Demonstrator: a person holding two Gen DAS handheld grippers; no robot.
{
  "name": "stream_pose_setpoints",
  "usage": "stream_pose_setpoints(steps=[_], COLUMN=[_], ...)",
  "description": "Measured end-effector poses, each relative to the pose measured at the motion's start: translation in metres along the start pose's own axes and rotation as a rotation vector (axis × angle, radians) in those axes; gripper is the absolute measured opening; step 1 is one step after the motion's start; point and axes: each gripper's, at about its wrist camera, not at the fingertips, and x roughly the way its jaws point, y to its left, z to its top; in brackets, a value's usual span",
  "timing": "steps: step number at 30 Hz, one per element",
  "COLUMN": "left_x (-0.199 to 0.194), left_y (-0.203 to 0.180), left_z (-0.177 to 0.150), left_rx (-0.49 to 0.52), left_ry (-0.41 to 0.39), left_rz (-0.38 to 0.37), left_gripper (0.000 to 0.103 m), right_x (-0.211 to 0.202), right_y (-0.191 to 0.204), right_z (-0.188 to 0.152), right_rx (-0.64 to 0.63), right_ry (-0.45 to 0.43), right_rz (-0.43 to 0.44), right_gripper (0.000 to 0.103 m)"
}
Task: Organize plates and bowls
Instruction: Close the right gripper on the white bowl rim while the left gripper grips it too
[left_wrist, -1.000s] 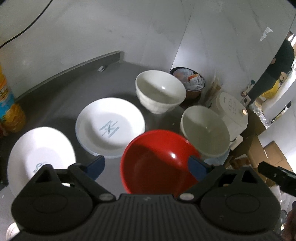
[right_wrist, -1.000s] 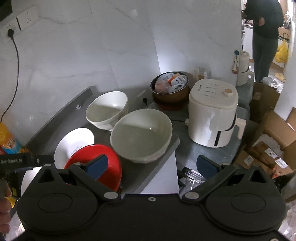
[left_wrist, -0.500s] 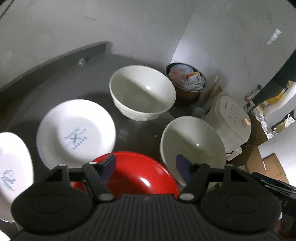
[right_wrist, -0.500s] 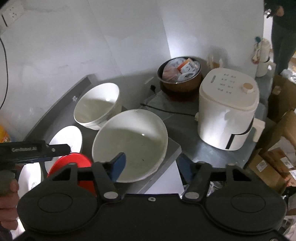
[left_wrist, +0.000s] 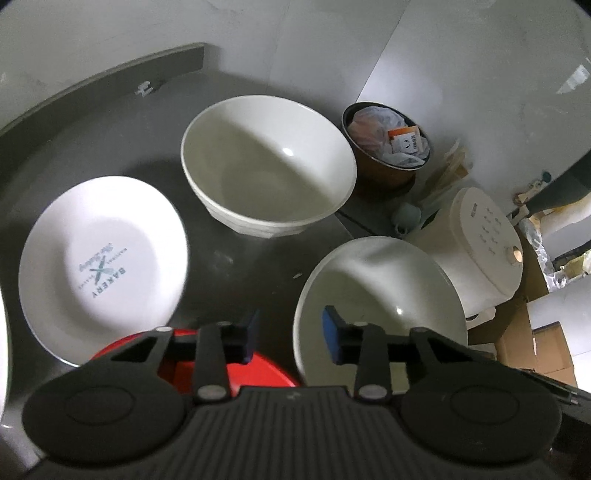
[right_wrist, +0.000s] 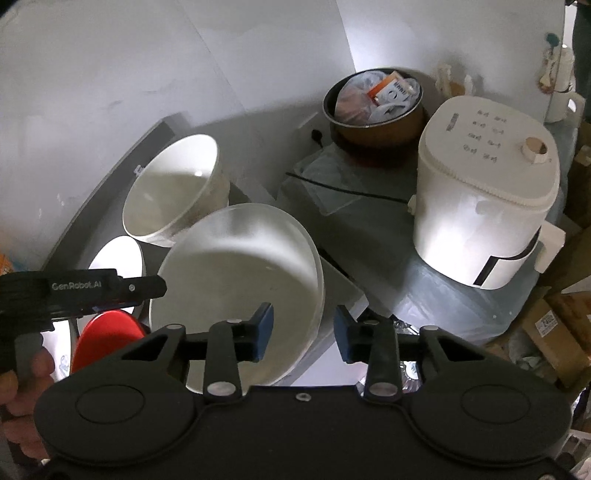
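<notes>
Both grippers have narrowed since a second ago (neither holds anything yet): the left gripper (left_wrist: 289, 334) and right gripper (right_wrist: 303, 332) straddle opposite rims of the shallow bowl (left_wrist: 380, 306) at the counter's (left_wrist: 240, 266) right edge.

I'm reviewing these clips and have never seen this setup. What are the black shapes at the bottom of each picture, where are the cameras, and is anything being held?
There is no robot arm. A person holds a two-finger gripper in each hand, and each gripper carries a fisheye camera looking forward along its fingers. The black shapes are the grippers' own bodies.

The left gripper straddles the near rim of the wide white bowl. The right gripper straddles the same bowl's rim at another spot. Both have a gap between their blue pads; nothing is gripped.

On the grey counter sit a deeper white bowl, a white plate printed BAKERY, and a red bowl. Beyond the counter stand a white appliance and a brown pot of packets.
</notes>
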Motion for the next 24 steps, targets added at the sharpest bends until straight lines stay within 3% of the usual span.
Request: stream_pose_setpoints(steps=[9,13,24], left_x=[0.031,0.04,0.012], left_y=[-0.009,-0.011,-0.013], left_z=[0.005,0.008,0.009], left_rx=[0.003,-0.001,-0.004], left_ry=[0.07,0.096,0.057], left_rz=[0.037,0.026,-0.022], left_gripper=[0.018,0.011,0.009], right_x=[0.025,0.031,-0.01], right_y=[-0.007,-0.008,0.003], right_z=[0.008,0.009,0.014], right_rx=[-0.005,-0.002,0.003], right_ry=[0.067,0.081,-0.032], right_rz=[-0.035,-0.005,-0.004], right_gripper=[0.034,0.011,0.011])
